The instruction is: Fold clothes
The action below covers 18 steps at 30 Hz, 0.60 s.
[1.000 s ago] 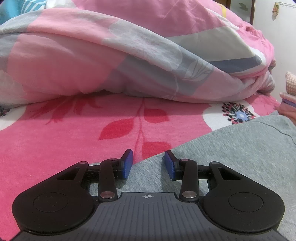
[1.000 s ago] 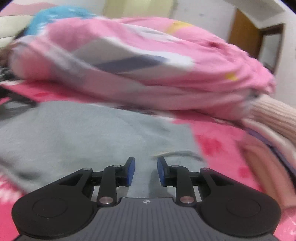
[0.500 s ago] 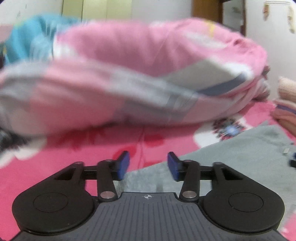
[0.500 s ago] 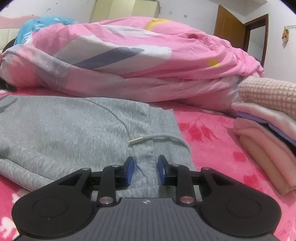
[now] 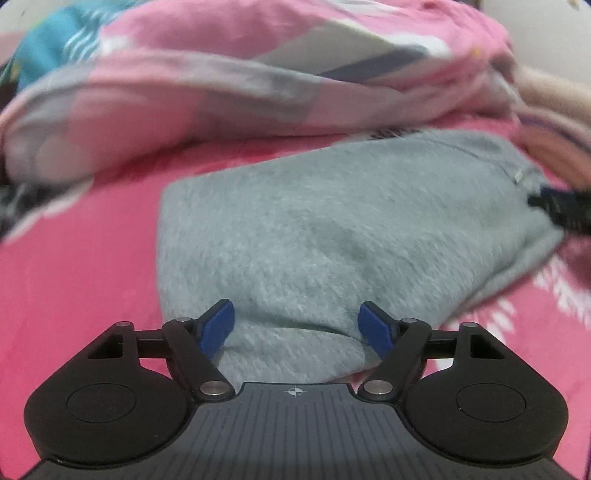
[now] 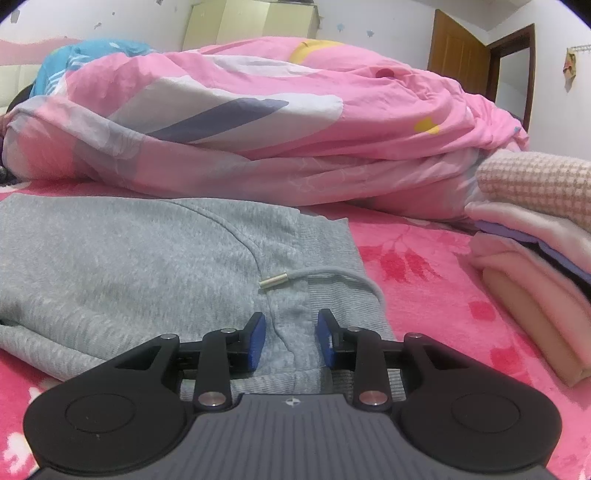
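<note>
A grey pair of sweatpants (image 5: 332,229) lies folded on the pink flowered bed sheet (image 5: 74,295). My left gripper (image 5: 297,328) hangs over its near folded edge. Its jaws are opening wide, with grey cloth below and between the blue pads (image 5: 218,328), and nothing is pinched. In the right wrist view the sweatpants (image 6: 129,266) show their ribbed waistband and a drawstring with a metal tip (image 6: 273,280). My right gripper (image 6: 290,338) sits low over the waistband, its jaws opening slightly. A ridge of cloth lies between its pads (image 6: 256,339), untouched. The right gripper (image 5: 561,210) also shows at the garment's far right edge.
A bundled pink and grey quilt (image 6: 277,129) fills the bed behind the sweatpants. A stack of folded pink and beige clothes (image 6: 535,258) stands on the right. A wardrobe (image 6: 251,26) and a brown door (image 6: 461,62) are against the far wall.
My left gripper has swung right from the bare sheet onto the grey sweatpants, and its jaws have spread much wider. The right gripper has settled over the waistband, its gap slightly wider.
</note>
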Each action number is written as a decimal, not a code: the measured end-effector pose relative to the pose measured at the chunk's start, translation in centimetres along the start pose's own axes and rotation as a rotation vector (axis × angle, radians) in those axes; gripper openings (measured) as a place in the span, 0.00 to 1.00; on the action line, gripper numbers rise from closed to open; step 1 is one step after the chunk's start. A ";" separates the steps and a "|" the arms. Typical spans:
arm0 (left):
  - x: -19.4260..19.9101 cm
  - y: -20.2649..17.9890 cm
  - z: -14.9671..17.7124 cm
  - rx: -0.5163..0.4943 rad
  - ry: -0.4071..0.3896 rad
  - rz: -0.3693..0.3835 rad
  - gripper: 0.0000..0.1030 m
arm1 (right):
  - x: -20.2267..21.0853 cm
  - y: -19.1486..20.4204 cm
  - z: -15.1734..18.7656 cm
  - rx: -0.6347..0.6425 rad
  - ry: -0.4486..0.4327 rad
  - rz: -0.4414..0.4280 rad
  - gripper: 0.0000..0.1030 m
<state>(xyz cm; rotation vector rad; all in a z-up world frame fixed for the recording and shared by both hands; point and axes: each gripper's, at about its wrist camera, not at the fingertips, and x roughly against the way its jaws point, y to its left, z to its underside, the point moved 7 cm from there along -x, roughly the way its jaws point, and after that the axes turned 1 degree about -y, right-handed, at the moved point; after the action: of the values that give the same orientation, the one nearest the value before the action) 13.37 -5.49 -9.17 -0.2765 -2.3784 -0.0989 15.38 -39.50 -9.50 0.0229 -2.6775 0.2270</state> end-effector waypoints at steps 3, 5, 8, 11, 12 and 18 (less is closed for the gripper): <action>-0.1 0.2 0.0 0.029 0.001 -0.004 0.78 | 0.1 0.0 0.0 -0.001 -0.001 -0.001 0.32; 0.0 0.1 0.1 0.033 0.001 -0.012 0.79 | 0.1 0.2 0.0 0.007 0.000 0.005 0.32; 0.1 0.0 0.2 0.049 0.007 -0.022 0.84 | 0.1 0.3 -0.1 0.015 0.000 0.004 0.35; -0.1 0.1 0.2 0.068 0.018 -0.030 0.89 | 0.1 0.5 -0.1 0.027 0.007 -0.009 0.42; -0.1 0.1 0.2 0.071 0.024 -0.035 0.91 | 0.0 0.6 -0.2 0.032 0.015 -0.012 0.44; -0.1 0.0 0.1 0.096 0.049 -0.056 0.96 | 0.4 1.8 -1.9 0.068 0.079 0.037 0.49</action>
<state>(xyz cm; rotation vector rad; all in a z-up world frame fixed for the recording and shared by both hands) 13.37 -5.54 -9.35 -0.1598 -2.3346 -0.0181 15.71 -37.44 -7.91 -0.0146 -2.5927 0.3237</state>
